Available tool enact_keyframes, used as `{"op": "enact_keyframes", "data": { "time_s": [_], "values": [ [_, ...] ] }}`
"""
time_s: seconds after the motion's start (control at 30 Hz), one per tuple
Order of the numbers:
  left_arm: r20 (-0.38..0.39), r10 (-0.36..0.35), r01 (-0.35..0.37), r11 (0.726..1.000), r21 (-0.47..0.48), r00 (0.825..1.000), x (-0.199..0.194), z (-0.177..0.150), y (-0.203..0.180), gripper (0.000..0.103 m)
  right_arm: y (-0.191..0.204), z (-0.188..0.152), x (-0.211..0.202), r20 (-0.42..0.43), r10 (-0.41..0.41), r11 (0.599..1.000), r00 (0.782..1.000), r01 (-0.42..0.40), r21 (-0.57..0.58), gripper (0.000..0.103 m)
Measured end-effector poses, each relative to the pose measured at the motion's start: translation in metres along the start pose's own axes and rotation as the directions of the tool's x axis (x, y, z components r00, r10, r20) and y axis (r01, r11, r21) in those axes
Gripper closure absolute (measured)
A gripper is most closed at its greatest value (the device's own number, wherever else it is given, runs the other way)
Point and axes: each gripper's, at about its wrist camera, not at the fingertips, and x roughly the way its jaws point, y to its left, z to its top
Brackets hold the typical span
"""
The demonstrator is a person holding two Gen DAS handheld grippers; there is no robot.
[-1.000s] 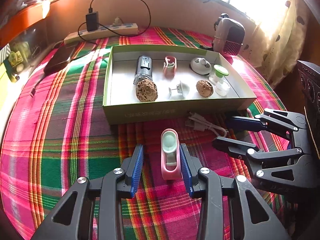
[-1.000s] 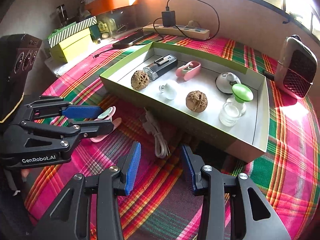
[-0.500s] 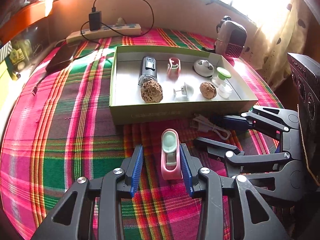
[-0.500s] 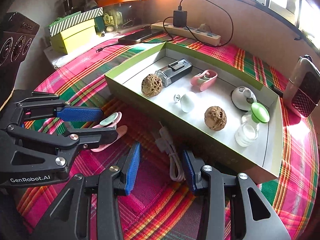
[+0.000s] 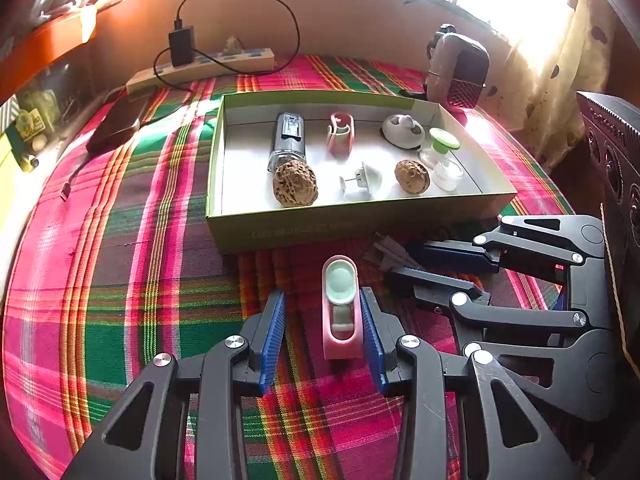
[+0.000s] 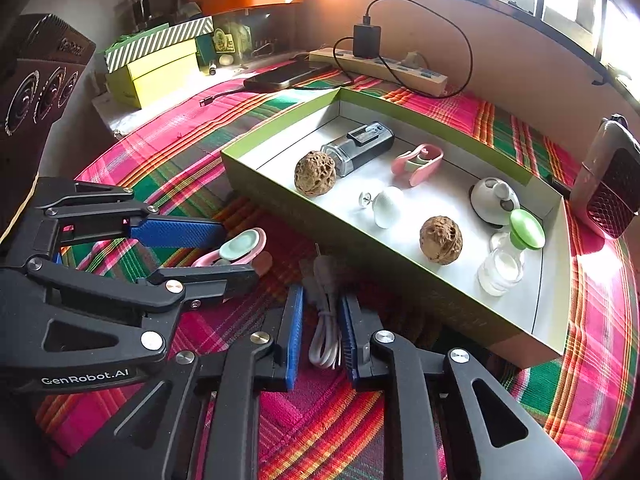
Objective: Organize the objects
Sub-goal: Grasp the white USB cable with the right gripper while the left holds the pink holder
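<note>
Cable (image 6: 326, 322) lies lengthwise between right tool (image 6: 321, 334) pads.

Two close, downward-tilted wrist views, both facing the green tray (image 5: 280, 232).

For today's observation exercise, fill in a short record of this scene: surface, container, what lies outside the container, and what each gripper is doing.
surface: plaid cloth, pink and green
container: open green box holding two walnuts, a pink clip and other small items
outside box: pink and mint clip; coiled white cable, both on the cloth in front of the box
left gripper: open, the pink and mint clip between its fingers, near the right pad
right gripper: shut on the coiled white cable
</note>
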Motion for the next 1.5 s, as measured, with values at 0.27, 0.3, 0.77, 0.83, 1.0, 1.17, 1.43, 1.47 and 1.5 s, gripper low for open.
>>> {"op": "enact_keyframes", "data": {
  "time_s": [0.27,0.3,0.77,0.83,1.0,1.17,1.43,1.47,1.5],
  "values": [
    [0.005,0.0,0.0,1.0,-0.002,1.0,-0.0001,0.0003,0.0003,0.07,-0.0033,-0.0013,-0.0005,0.005,-0.003,1.0,1.0,0.003,0.02,0.085],
    [0.005,0.003,-0.003,1.0,0.0,1.0,-0.0001,0.0002,0.0002,0.072,-0.0036,-0.0015,-0.0004,0.005,-0.004,1.0,1.0,0.004,0.019,0.085],
    [0.019,0.042,-0.042,0.999,0.007,0.999,-0.0006,-0.0012,0.0029,0.087,-0.0033,-0.0027,-0.0006,0.009,-0.007,1.0,1.0,0.007,0.02,0.085],
    [0.018,0.041,-0.041,0.999,0.006,0.999,-0.0007,-0.0013,0.0026,0.087,-0.0031,-0.0023,-0.0007,0.009,-0.009,1.0,1.0,0.009,0.02,0.085],
    [0.018,0.042,-0.042,0.999,0.007,0.999,-0.0008,-0.0013,0.0024,0.087,-0.0032,-0.0015,-0.0005,0.007,-0.011,1.0,1.0,0.011,0.018,0.085],
    [0.019,0.042,-0.042,0.999,0.006,0.999,-0.0009,-0.0015,0.0024,0.087,-0.0018,-0.0017,-0.0005,0.008,-0.015,1.0,1.0,0.015,0.017,0.085],
    [0.018,0.042,-0.043,0.999,0.005,0.999,-0.0009,-0.0013,0.0025,0.087,-0.0005,-0.0025,-0.0002,0.01,-0.023,0.999,1.0,0.022,0.026,0.085],
    [0.018,0.042,-0.042,0.999,0.006,0.999,-0.0008,-0.0011,0.0022,0.087,-0.0006,-0.0025,-0.0003,0.01,-0.023,0.999,1.0,0.023,0.025,0.085],
    [0.018,0.042,-0.042,0.999,0.006,0.999,-0.0008,-0.0011,0.0022,0.087,-0.0006,-0.0027,-0.0003,0.01,-0.024,0.999,1.0,0.024,0.026,0.085]
  ]
}}
